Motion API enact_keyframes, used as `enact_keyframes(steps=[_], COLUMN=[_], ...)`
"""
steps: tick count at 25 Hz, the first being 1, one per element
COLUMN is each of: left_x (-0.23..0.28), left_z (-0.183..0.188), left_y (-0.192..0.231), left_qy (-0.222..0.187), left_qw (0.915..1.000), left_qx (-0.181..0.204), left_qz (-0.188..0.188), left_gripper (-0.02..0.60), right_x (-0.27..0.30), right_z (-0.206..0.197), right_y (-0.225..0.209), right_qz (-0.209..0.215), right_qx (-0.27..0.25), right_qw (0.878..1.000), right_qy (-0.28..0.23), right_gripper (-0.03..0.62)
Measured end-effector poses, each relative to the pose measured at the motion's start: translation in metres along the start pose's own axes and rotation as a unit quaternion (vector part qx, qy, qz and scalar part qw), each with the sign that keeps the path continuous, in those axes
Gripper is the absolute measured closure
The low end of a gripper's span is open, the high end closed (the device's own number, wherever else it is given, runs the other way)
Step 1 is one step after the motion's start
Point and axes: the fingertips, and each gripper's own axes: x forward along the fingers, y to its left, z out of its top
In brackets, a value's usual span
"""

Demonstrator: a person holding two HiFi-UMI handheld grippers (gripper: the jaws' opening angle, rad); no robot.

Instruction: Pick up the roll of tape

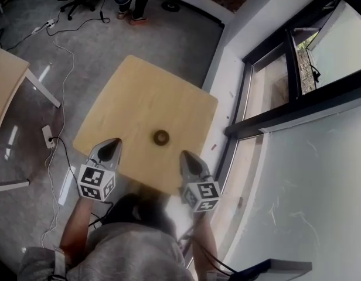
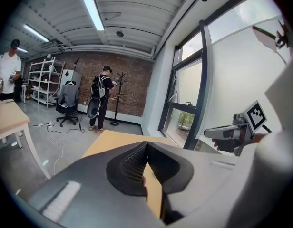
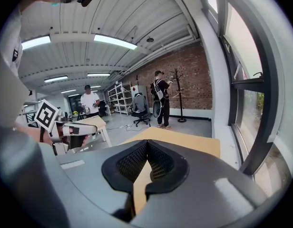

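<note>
**Listener:** Where is the tape, and what is around it?

**Operator:** From the head view I look steeply down on a square, pale wooden table (image 1: 139, 101). The small, dark brown roll of tape (image 1: 162, 137) lies flat on that table, hole facing up, nearer the table's near edge than its middle. Nothing else sits on the table.

**Listener:** And your two tools?

**Operator:** I hold the grey left gripper (image 1: 116, 141) over the table's near-left edge and the grey right gripper (image 1: 185, 155) over its near-right edge. Both point across the table and slightly downward. The roll sits between their lines, apart from both and closer to the right one.

**Listener:** Are the jaws ready to grasp?

**Operator:** Not yet. In the left gripper view, the left gripper (image 2: 146, 144) has its ribbed black pads meeting at the tips, with only table showing past them. The right gripper (image 3: 146, 142) looks the same in its own view: pads pressed together, nothing caught. I judge they are closed simply because there is nothing to hold during the approach.

**Listener:** So what does the pickup need?

**Operator:** My guess is that the right gripper is better placed. It would have to part its jaws, then come down over the table. Because the roll lies flat, one pad could go into the hole and the other outside the ring. A grip across the whole ring might slip.
</note>
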Motion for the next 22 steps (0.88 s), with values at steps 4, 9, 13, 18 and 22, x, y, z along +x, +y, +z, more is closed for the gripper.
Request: enact_keyframes(steps=[4,9,13,18,22], left_x=[0.011,0.025,0.033,0.048,0.053], left_z=[-0.017,-0.03,-0.047,-0.07,-0.084], left_y=[0.007,0.014,0.017,0.02,0.017], left_qy=[0.017,0.025,0.033,0.049,0.061], left_qw=[0.9996,0.999,0.9974,0.9964,0.996], left_qx=[-0.019,-0.025,-0.05,-0.051,-0.047], left_qz=[0.012,0.026,0.041,0.048,0.045], left_gripper=[0.581,0.581,0.581,0.581,0.581], right_x=[0.024,0.052,0.066,0.085,0.095], right_z=[-0.012,-0.025,-0.043,-0.064,-0.087], right_y=[-0.003,-0.011,-0.015,-0.021,-0.024], right_qz=[0.018,0.034,0.056,0.073,0.08], right_qx=[-0.005,-0.029,-0.045,-0.04,-0.044], right_qw=[1.0,0.998,0.995,0.993,0.99], right_qy=[0.024,0.052,0.075,0.088,0.109], right_gripper=[0.579,0.579,0.579,0.579,0.579])
